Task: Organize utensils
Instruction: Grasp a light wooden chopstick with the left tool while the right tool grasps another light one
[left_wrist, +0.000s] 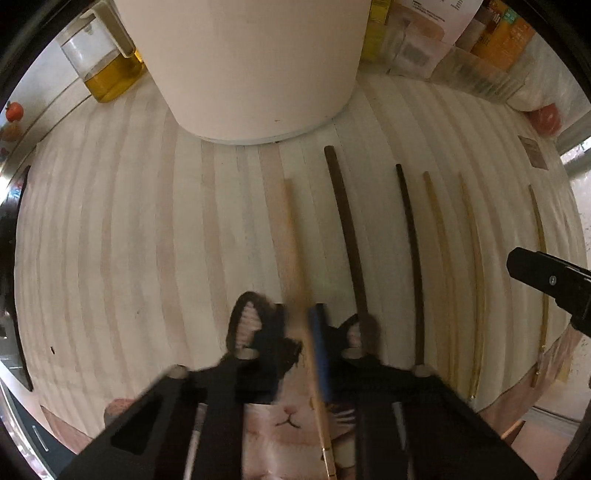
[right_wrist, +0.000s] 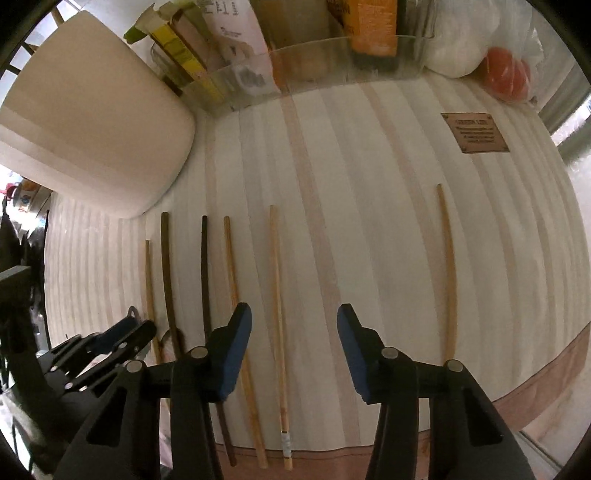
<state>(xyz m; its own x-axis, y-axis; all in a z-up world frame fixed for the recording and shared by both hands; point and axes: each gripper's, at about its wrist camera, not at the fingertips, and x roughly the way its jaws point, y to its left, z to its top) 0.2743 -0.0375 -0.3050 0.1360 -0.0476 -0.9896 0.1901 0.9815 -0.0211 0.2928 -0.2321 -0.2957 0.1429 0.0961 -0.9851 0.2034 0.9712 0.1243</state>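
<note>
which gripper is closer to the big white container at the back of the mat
Left. The left gripper, clamped on a light chopstick, sits directly before the white container; the right gripper is further right, among other chopsticks.

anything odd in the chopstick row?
One light chopstick lies alone at the right, a wide gap from the other five. The left gripper is shut on the leftmost light one; nothing looks spilled or broken.

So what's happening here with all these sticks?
Someone is sorting chopsticks laid out on a striped mat. The left hand-held gripper is shut on a light chopstick. The right hand-held gripper is open around another light chopstick, not gripping it. A white container stands behind.
</note>
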